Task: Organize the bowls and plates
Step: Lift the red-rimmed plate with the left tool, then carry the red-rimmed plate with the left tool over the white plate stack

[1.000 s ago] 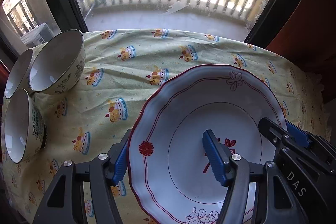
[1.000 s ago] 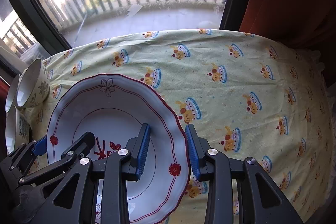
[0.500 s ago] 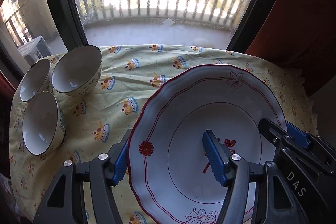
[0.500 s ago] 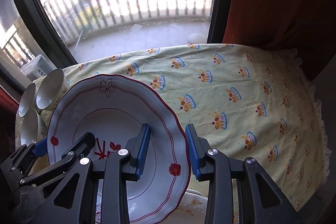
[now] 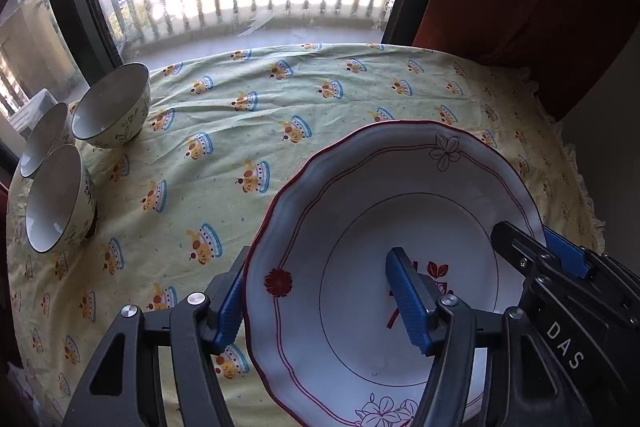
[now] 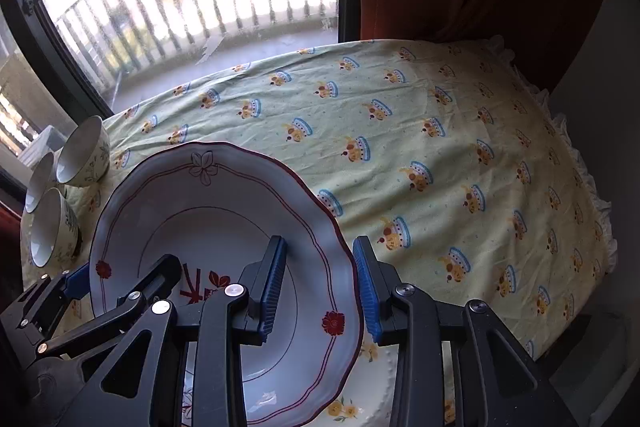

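Both grippers, left [image 5: 320, 301] and right [image 6: 320, 285], point steeply down, fingers clamping opposite rims of the plate [image 5: 360, 195].

White letters "DAS" on the black body of the right gripper [image 5: 532, 259].

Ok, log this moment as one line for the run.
plate: held off the cloth | left tool: gripping its rim | right tool: gripping opposite rim | three bowls: grouped on tablecloth

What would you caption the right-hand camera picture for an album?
Two grippers hold a red-rimmed plate above a yellow tablecloth, three bowls at the left.
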Motion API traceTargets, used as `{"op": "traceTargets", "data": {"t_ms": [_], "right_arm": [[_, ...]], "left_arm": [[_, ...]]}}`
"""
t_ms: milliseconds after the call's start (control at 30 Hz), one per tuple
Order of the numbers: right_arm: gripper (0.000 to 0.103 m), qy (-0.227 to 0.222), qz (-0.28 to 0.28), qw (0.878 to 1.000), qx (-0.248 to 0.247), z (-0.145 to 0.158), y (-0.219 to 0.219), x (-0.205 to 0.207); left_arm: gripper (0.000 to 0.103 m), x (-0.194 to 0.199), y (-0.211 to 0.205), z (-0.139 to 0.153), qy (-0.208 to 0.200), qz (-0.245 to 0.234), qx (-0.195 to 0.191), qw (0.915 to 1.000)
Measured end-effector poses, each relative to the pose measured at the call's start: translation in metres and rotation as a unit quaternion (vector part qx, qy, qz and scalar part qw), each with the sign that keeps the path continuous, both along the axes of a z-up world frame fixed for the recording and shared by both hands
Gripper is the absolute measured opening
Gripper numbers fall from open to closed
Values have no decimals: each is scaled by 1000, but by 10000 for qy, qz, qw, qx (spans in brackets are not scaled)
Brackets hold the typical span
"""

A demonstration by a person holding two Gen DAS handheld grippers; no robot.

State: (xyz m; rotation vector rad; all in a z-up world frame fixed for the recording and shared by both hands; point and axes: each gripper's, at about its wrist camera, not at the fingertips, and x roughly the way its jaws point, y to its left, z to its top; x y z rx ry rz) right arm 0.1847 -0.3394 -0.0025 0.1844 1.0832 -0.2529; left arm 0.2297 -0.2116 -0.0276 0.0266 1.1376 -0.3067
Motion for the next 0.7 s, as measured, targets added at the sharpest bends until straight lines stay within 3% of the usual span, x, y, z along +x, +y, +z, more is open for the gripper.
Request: {"op": "traceTargets", "data": {"t_ms": [300, 700], "right_arm": [[38, 292, 155, 9994, -30, -24, -30, -37], [38, 737, 700, 9948, 110, -62, -51, -44]], "left_arm": [[66, -34, -32, -27, 346, 56, 64, 9994], [70, -57, -44, -62, 761, 611, 74, 9952]]}}
